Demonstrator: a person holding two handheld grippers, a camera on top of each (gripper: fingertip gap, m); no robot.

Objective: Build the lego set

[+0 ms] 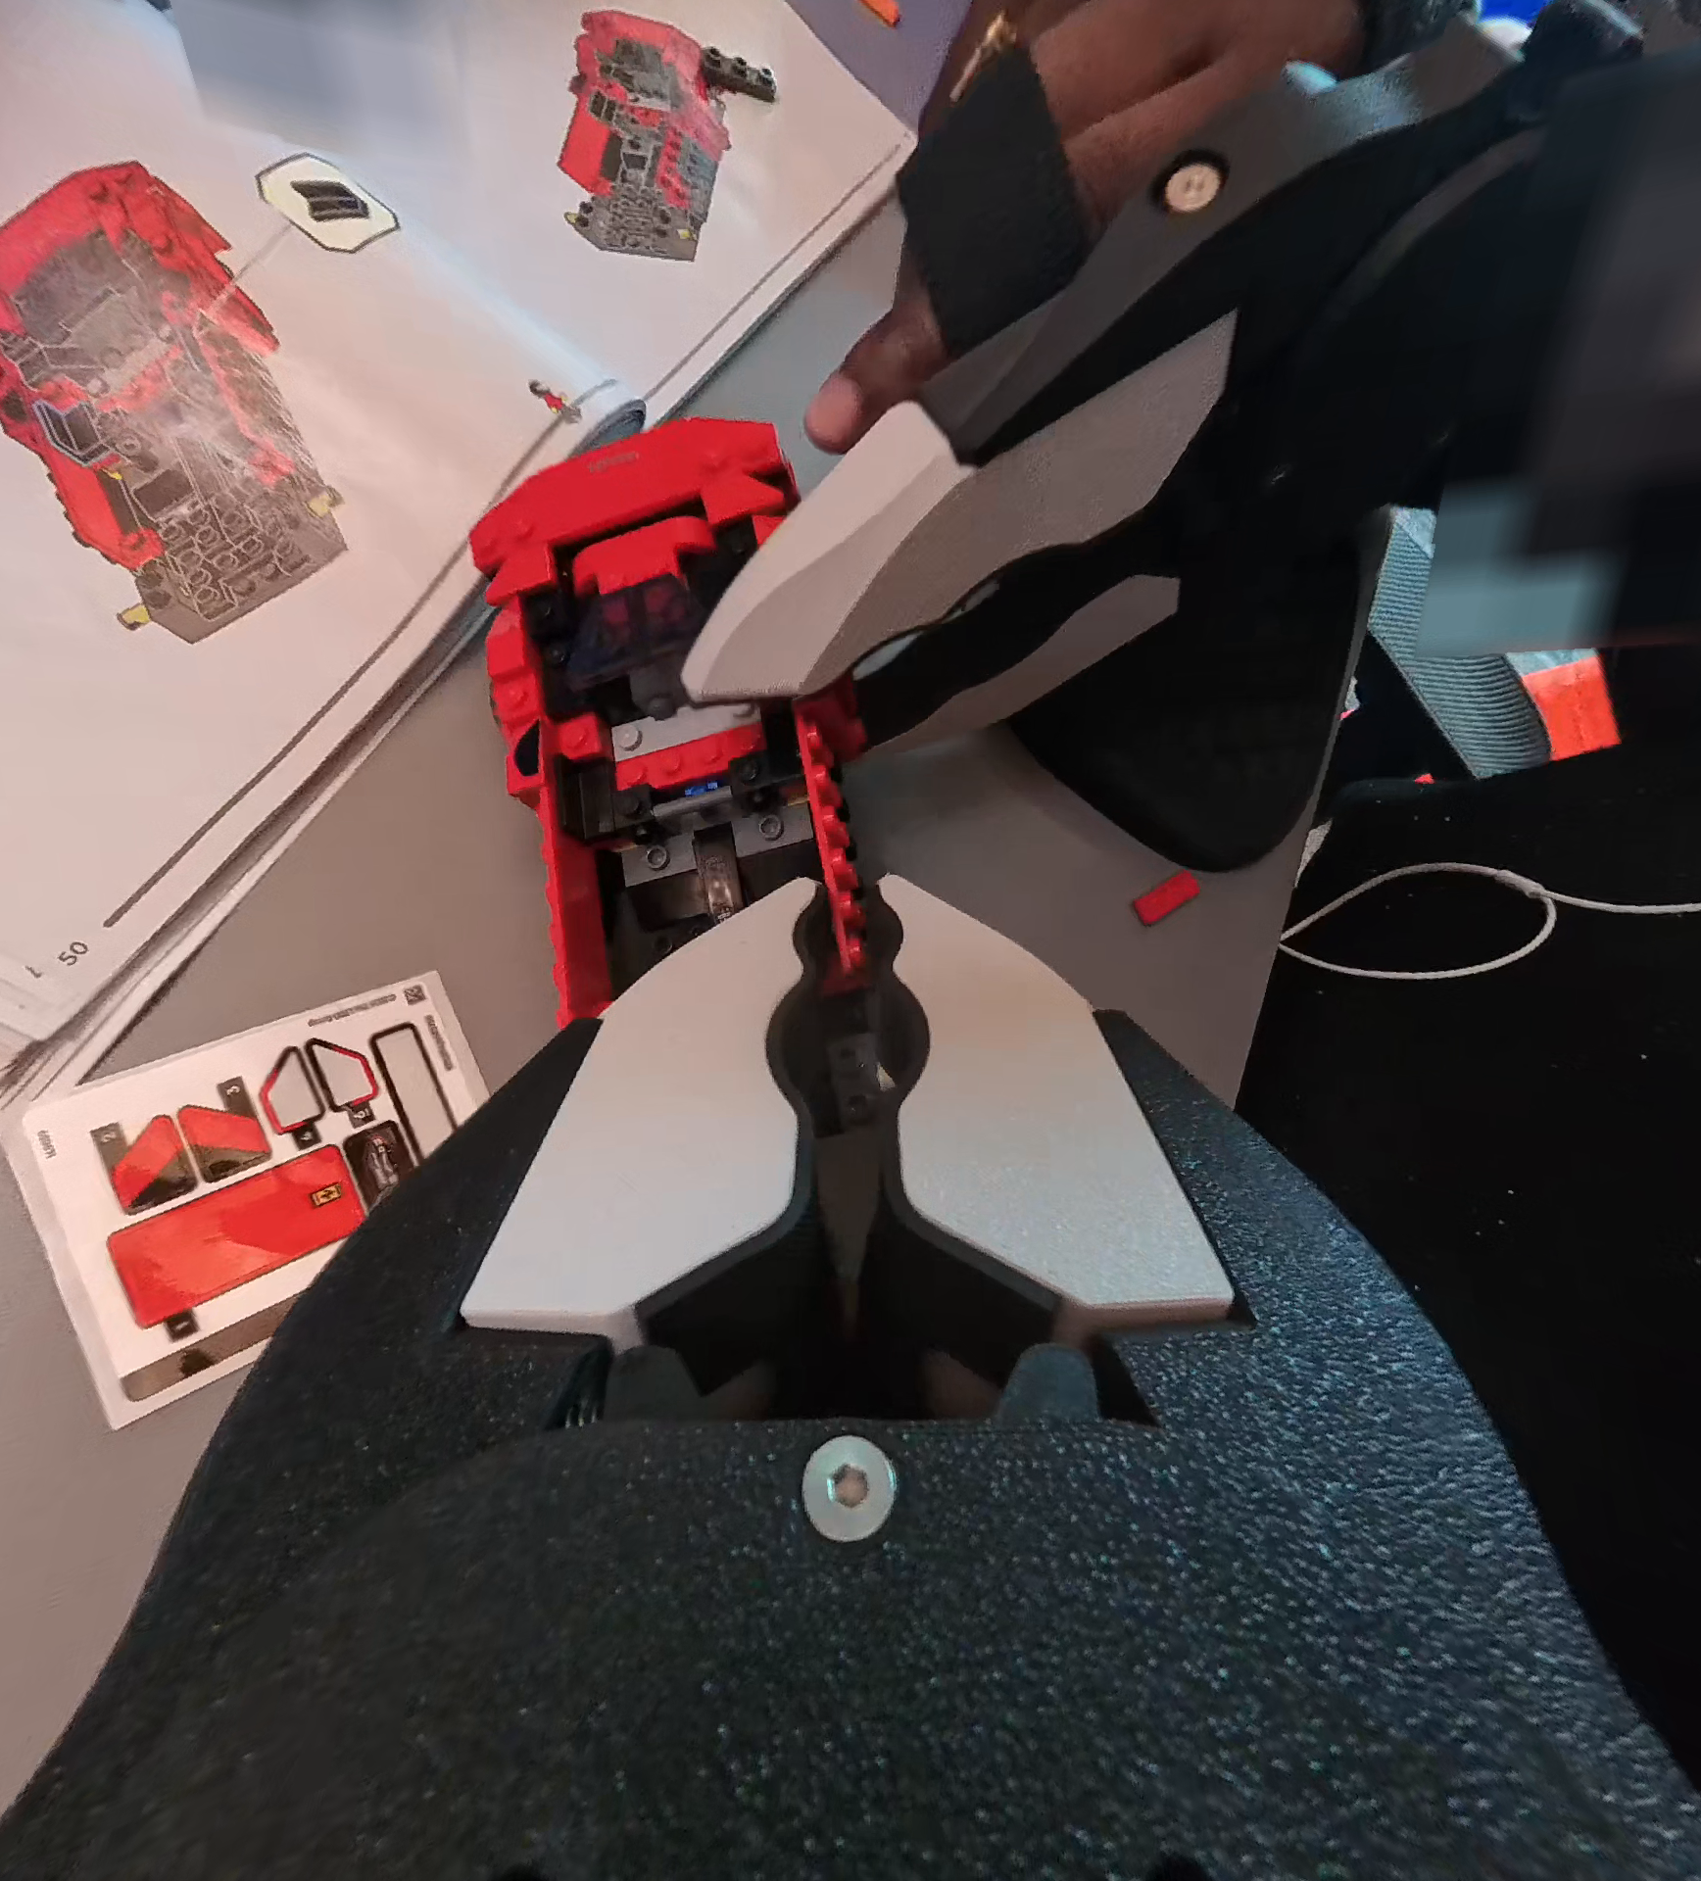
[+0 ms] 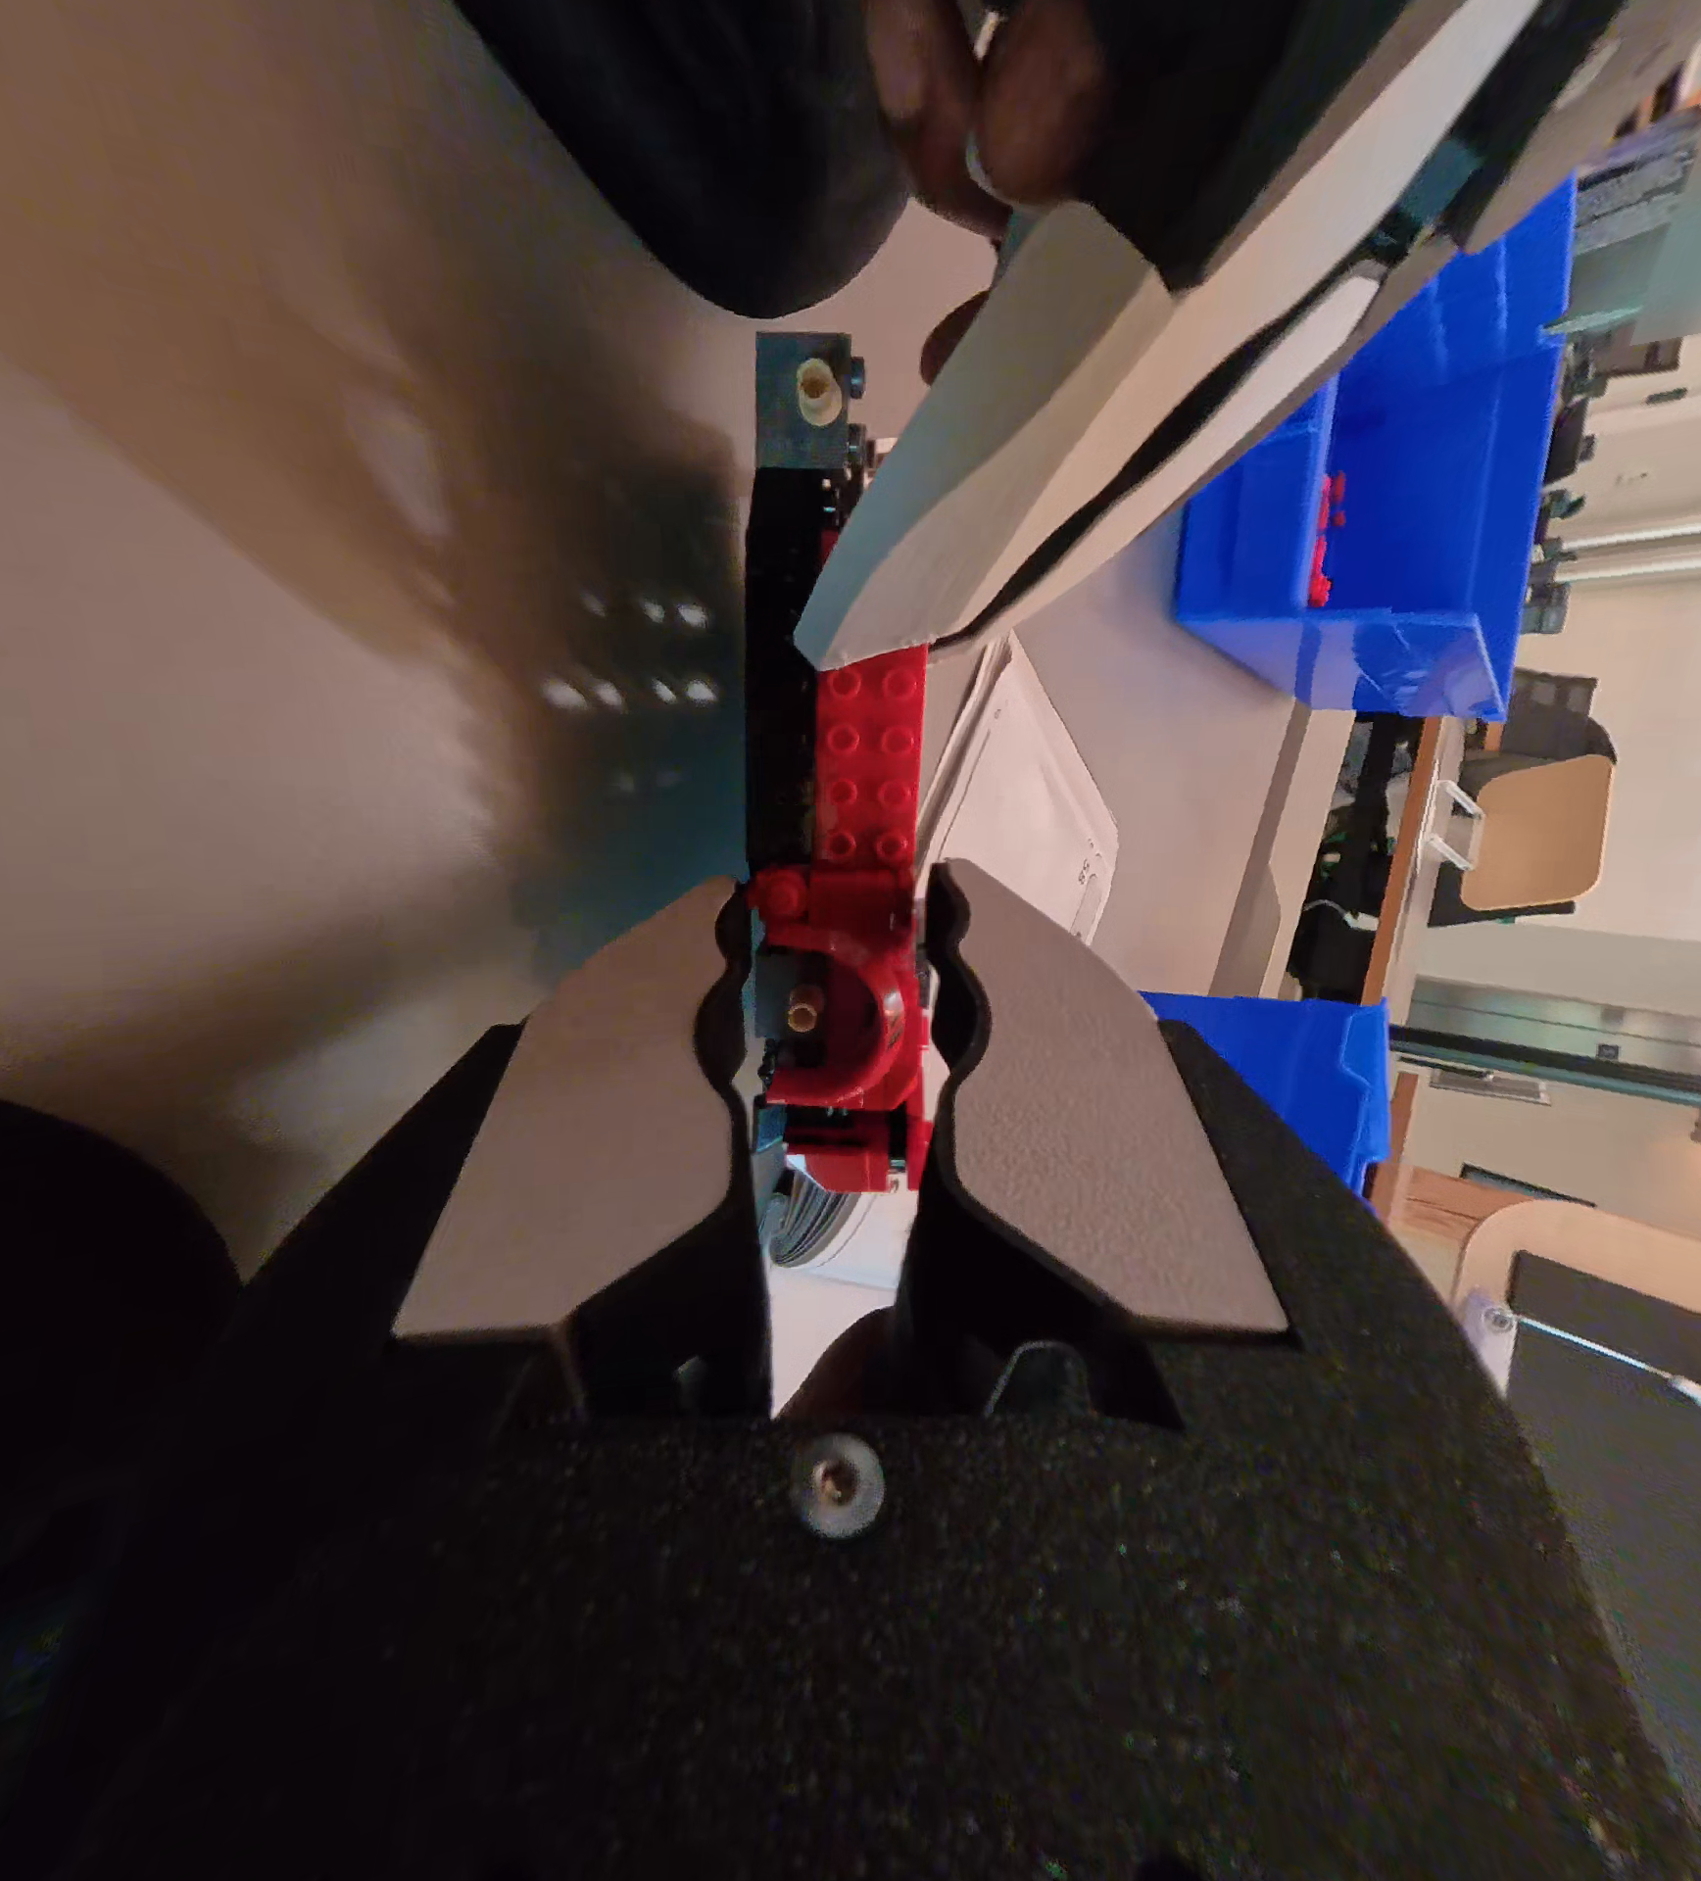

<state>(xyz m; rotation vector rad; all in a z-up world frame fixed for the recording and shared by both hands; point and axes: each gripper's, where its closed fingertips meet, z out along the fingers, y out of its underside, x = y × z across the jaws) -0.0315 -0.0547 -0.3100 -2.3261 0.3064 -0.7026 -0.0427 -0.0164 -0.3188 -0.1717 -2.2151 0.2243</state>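
Note:
The partly built red and black lego car [image 1: 622, 509] is held off the grey table between both grippers. My left gripper [image 1: 852, 906] is shut on the car's red studded side wall near its close end. My right gripper [image 1: 785, 707] comes in from the upper right and clamps the car farther up. In the right wrist view my right gripper [image 2: 831, 896] is shut on the car [image 2: 872, 774] at a red wheel arch. The left gripper [image 2: 877, 646] pinches the red studded plate beyond it.
An open instruction booklet [image 1: 215, 509] lies at the left with a sticker sheet [image 1: 246, 1171] below it. A small red piece [image 1: 1167, 898] lies on the grey table [image 1: 368, 865]. A white cord [image 1: 1437, 916] crosses a black mat. Blue bins [image 2: 1386, 509] stand at the right. The grippers' ends are close to 4 cm from one another. My left gripper's tips are some 12 cm from the small red piece [image 1: 1167, 898].

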